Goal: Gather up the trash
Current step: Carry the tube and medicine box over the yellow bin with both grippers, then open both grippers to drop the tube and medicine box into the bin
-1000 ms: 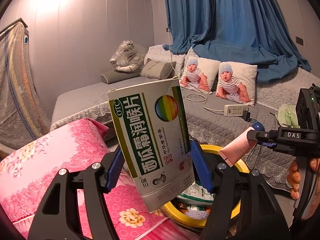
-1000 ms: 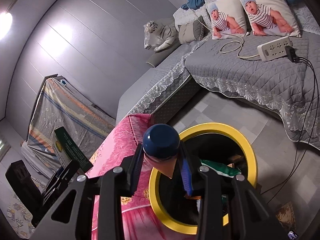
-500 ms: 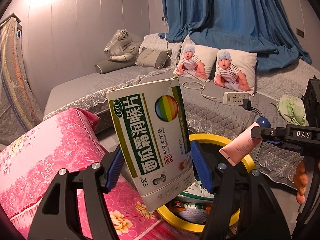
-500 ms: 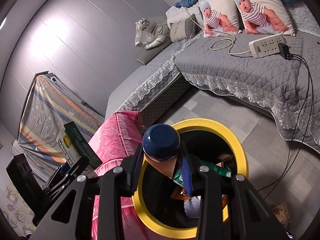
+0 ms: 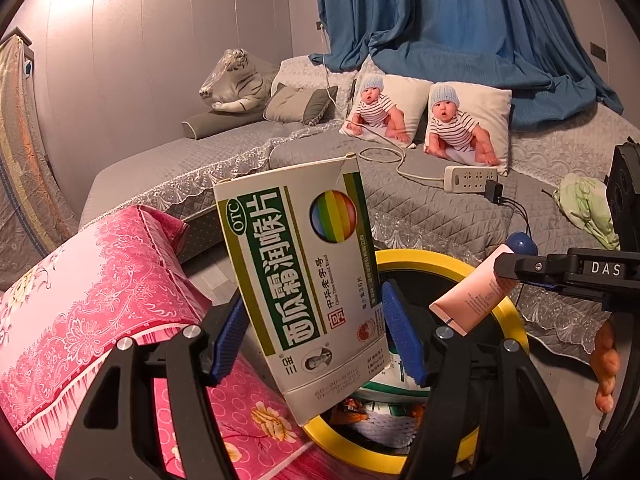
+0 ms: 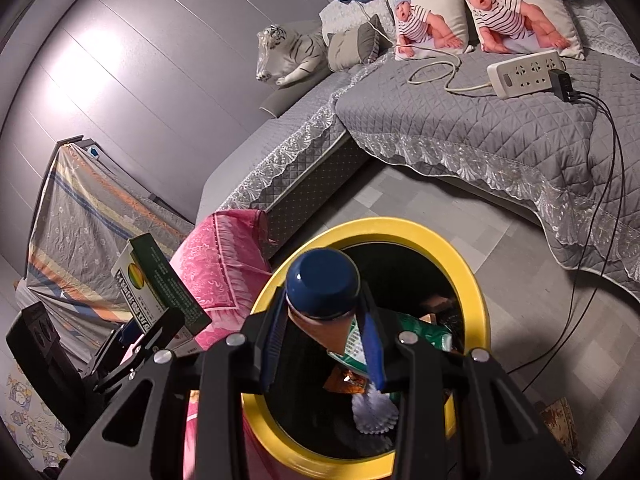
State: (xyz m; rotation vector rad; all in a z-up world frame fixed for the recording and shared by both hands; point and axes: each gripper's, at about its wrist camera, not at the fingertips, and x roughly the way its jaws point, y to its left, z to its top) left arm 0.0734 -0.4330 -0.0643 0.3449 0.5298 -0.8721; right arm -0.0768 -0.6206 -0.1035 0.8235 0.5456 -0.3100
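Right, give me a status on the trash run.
Done: wrappers already lie in the yellow-rimmed bin. In hand: the left tongs grip a medicine box, and the right tongs a pink tube with a blue cap, both over the bin. Left: dropping both.

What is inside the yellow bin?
The bin holds a green packet, an orange wrapper and something white and frilly. The right gripper and its tube cover the rest.
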